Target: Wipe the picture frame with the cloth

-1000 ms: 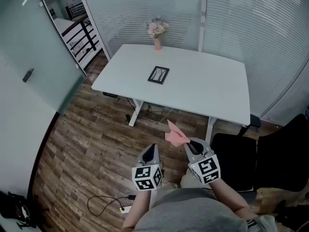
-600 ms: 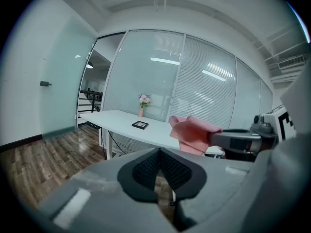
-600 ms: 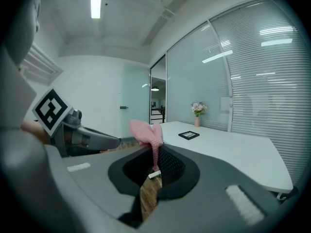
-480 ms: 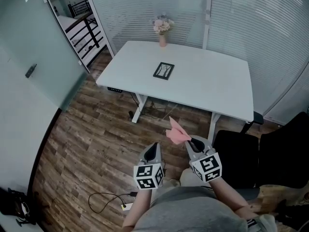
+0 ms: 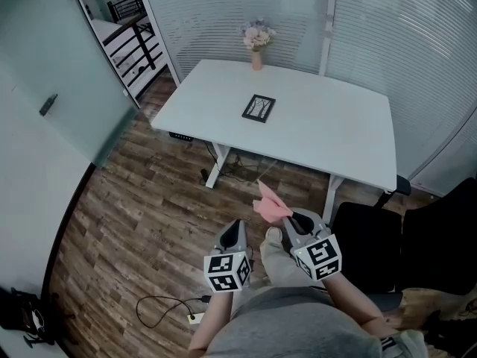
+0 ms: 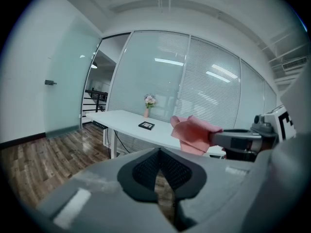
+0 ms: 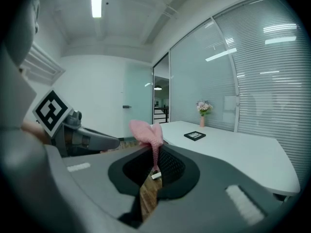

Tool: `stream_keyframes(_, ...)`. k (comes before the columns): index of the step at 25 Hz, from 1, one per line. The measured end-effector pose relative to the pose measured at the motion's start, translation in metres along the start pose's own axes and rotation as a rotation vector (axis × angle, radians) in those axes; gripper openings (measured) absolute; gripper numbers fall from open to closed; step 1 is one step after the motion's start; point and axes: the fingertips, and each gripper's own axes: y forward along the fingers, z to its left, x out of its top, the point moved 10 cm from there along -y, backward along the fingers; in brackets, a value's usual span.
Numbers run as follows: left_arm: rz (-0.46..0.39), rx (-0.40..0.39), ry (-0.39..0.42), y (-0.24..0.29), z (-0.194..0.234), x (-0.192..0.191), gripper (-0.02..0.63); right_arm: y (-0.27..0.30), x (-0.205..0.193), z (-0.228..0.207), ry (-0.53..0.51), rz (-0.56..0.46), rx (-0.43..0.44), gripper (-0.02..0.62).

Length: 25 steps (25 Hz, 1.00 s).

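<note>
Barely begun: fingers of my right gripper (image 5: 289,216) clamp pink cloth (image 5: 270,206); fingers of my left gripper (image 5: 238,226) closed, empty. Picture frame (image 5: 258,107) lies on tabletop (image 5: 339,136), well apart; all wiping remains.

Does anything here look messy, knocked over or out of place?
Nothing much. The picture frame lies flat on the table, the flower vase stands upright, and the cloth is pinched in the right tongs. Only a loose cable trails on the floor.

Pink cloth (image 5: 270,209), white table (image 5: 328,136).
The picture frame (image 5: 258,107) is black-edged, the floor (image 5: 127,222) brown wood grain, the chair (image 5: 417,237) black.
</note>
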Motion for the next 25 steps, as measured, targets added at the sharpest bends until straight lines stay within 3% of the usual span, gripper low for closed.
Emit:
stream_keyframes(12, 0.006, 0.003, -0.007, 0.075, 0.047, 0.032, 0.002, 0.085, 0.018, -0.041, -0.019, -0.005, 0.007, 0.017)
stream_keyframes(25, 0.017, -0.02, 0.009, 0.184, 0.094, 0.096, 0.002, 0.185, 0.059, -0.113, -0.019, -0.018, -0.016, 0.017)
